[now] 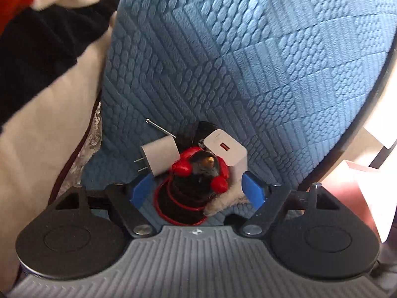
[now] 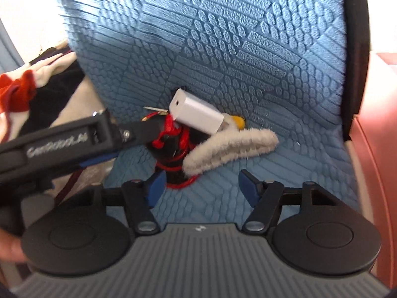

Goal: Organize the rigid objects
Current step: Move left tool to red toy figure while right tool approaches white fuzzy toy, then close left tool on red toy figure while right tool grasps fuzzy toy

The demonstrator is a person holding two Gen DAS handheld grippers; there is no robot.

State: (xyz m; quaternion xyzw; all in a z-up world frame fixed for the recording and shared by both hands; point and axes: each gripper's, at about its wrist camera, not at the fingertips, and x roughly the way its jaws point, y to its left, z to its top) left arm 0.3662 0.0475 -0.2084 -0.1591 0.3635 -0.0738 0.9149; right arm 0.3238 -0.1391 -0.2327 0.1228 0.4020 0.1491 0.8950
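Apparently to sort the pile heaped mid-cushion on the blue quilted seat cushion (image 1: 248, 62), the left gripper (image 1: 198, 188) straddles the black toy with red coils (image 1: 198, 173), fingers apart; the right gripper (image 2: 202, 186) hovers open by the fuzzy grey clip (image 2: 230, 146).

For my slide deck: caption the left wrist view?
Left gripper open around a red-and-black toy, two white chargers behind it on blue quilted fabric.
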